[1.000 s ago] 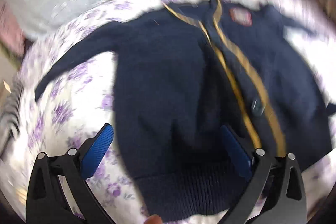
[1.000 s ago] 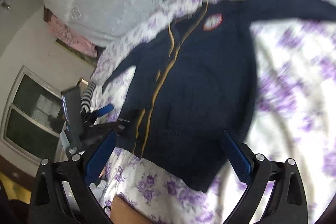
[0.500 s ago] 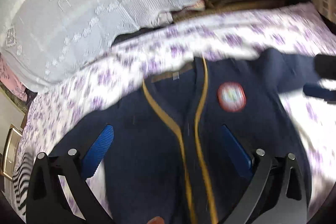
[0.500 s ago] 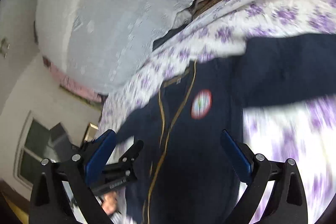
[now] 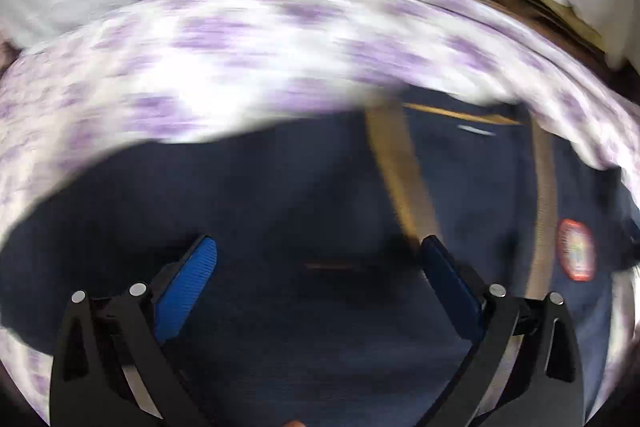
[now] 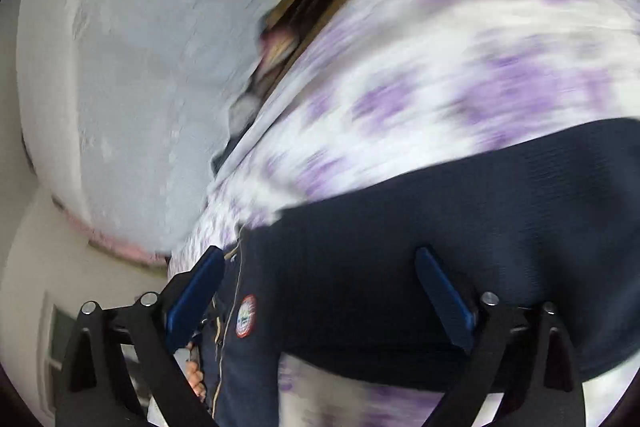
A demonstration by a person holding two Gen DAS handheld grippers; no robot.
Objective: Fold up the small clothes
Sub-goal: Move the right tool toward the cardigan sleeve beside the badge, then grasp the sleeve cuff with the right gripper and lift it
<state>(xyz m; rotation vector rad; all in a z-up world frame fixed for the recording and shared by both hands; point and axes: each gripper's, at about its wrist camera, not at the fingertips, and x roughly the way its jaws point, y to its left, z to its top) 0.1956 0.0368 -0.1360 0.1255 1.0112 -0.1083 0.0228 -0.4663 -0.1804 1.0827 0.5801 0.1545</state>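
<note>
Both grippers stand with jaws wide apart and nothing between the blue pads. My left gripper sits low over the navy cardigan, near its left shoulder; my right gripper sits over the cardigan's right sleeve, which runs off the frame to the right.

Heavy motion blur smears both views. I cannot read the round badge on the chest, and the gold trim along the front opening is only a soft band. The hem is cut off below the frame in both views. A hand shows partly behind my right gripper's left finger; the tool it holds is hidden.

Against half a second ago, both cameras have closed in: the cardigan fills far more of each view, and the collar has shifted to the right in the left view.

Outward, the cardigan lies flat on the purple-flowered sheet. Bare sheet runs above the shoulders to a pale lace cloth at the far edge.
</note>
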